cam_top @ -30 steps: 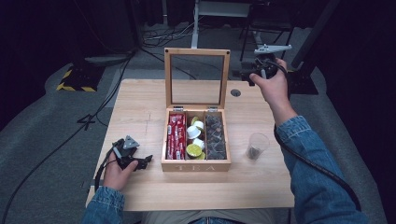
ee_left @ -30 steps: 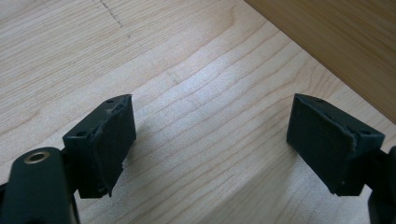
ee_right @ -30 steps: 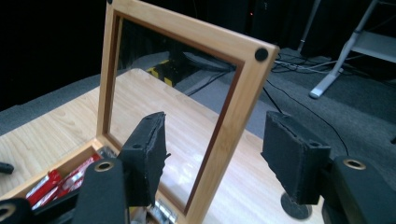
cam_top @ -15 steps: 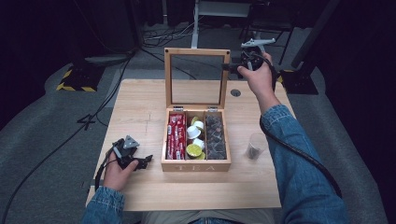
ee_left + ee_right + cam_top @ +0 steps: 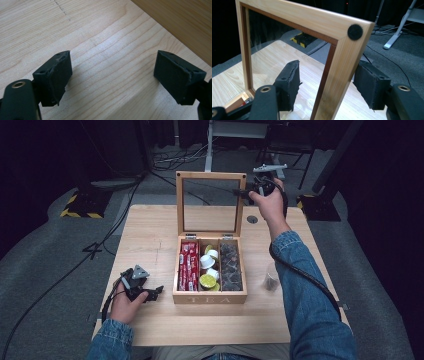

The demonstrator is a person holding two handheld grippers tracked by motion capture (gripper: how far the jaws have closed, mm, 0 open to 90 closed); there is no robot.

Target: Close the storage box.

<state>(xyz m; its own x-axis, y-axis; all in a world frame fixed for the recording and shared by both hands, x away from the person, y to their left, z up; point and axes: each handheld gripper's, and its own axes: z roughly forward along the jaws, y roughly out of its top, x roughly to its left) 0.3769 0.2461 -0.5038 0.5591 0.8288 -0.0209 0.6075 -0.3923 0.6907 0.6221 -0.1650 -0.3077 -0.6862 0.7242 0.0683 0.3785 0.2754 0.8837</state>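
Two jaws of the right hand-held gripper straddle, not yet pinching, the upright glass lid of the tea box mid-worktop, so closing remains undone, while the left hand-held gripper rests agape near the worktop's front-left corner.

From the high view the right gripper sat half behind the raised lid of the tea box, so its jaw tips were lost against the frame, and whether the pads pressed the wood could not be told from there. Behind the right forearm, near the table's right edge, a small clear cup was partly covered, its contents too dim to name. The packets in the box's left compartment carried print too small to read.
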